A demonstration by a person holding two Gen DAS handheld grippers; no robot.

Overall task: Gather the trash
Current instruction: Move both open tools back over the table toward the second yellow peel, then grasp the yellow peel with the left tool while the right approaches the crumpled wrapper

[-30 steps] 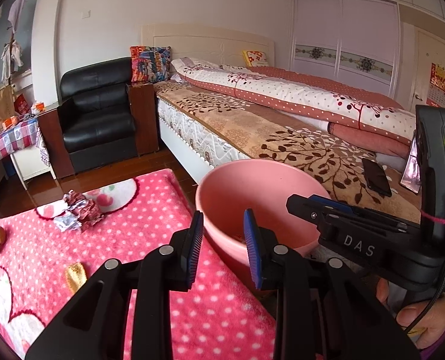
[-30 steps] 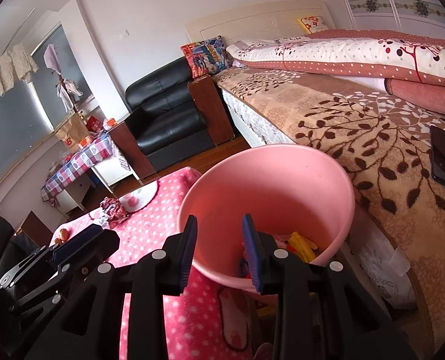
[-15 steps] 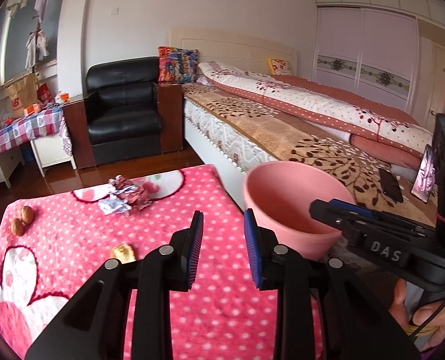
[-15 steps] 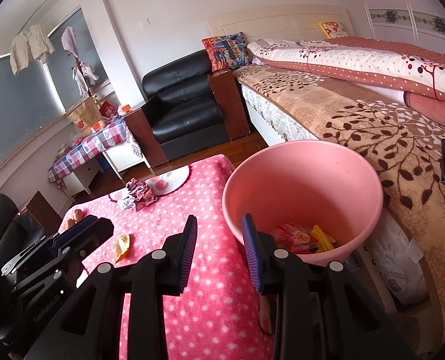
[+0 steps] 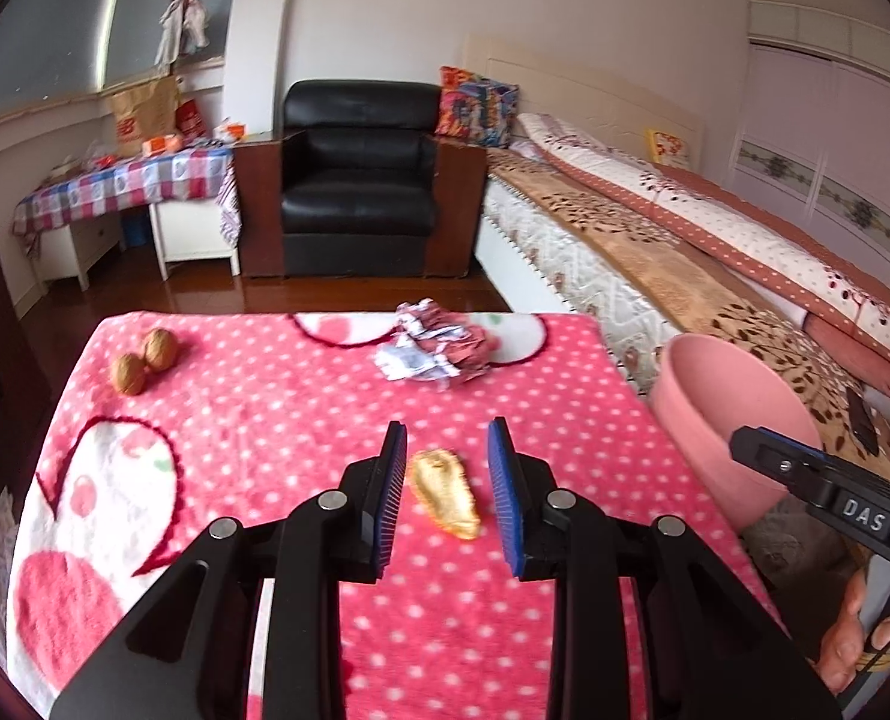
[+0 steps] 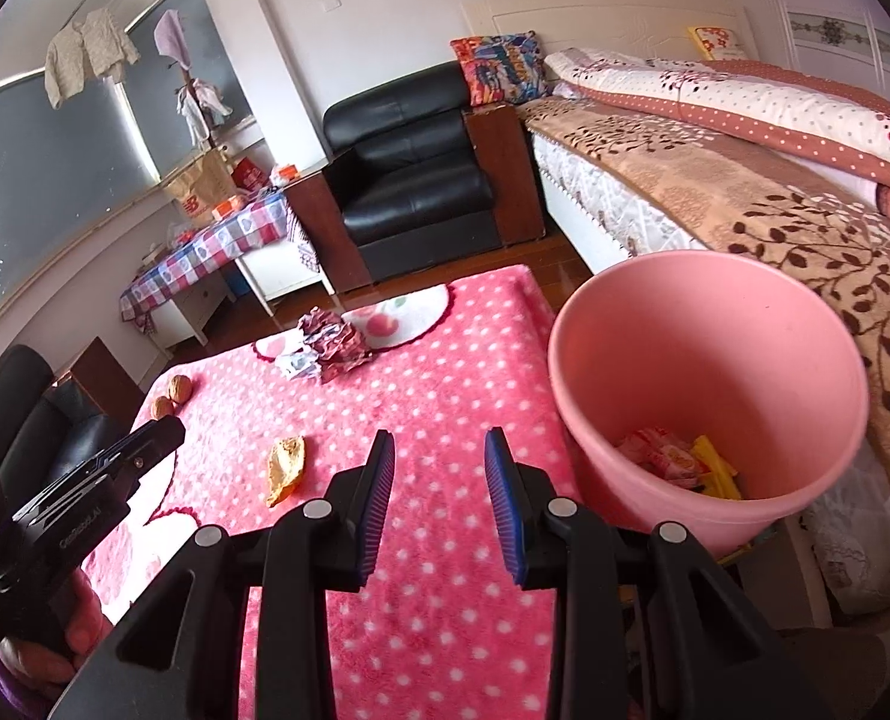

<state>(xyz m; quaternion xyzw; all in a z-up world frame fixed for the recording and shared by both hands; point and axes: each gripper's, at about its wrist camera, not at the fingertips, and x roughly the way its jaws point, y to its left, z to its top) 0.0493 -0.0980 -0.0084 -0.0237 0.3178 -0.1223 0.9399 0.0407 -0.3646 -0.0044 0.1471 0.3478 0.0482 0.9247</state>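
My left gripper point(image 5: 448, 480) hangs over the pink dotted counter point(image 5: 264, 408), its fingers point(image 5: 387, 492) spread with a gold wrapper point(image 5: 445, 492) lying on the cloth in the gap between them; I see no pad touching it, though the frame is slightly blurred. In the right wrist view the same wrapper point(image 6: 285, 468) lies to the left of my right gripper point(image 6: 438, 492), whose fingers point(image 6: 505, 498) are spread over bare cloth with nothing between them. A crumpled wad point(image 5: 438, 348) of red and white wrappers sits at the far edge of the counter, and two walnuts point(image 5: 144, 360) touch each other at far left. A pink bin point(image 6: 709, 396) stands just beside the counter's right edge, between it and the bed point(image 6: 745, 192); red and yellow wrappers point(image 6: 679, 462) lie at its bottom. A hand point(image 5: 865, 636) holds the right gripper's handle at lower right of the left wrist view.
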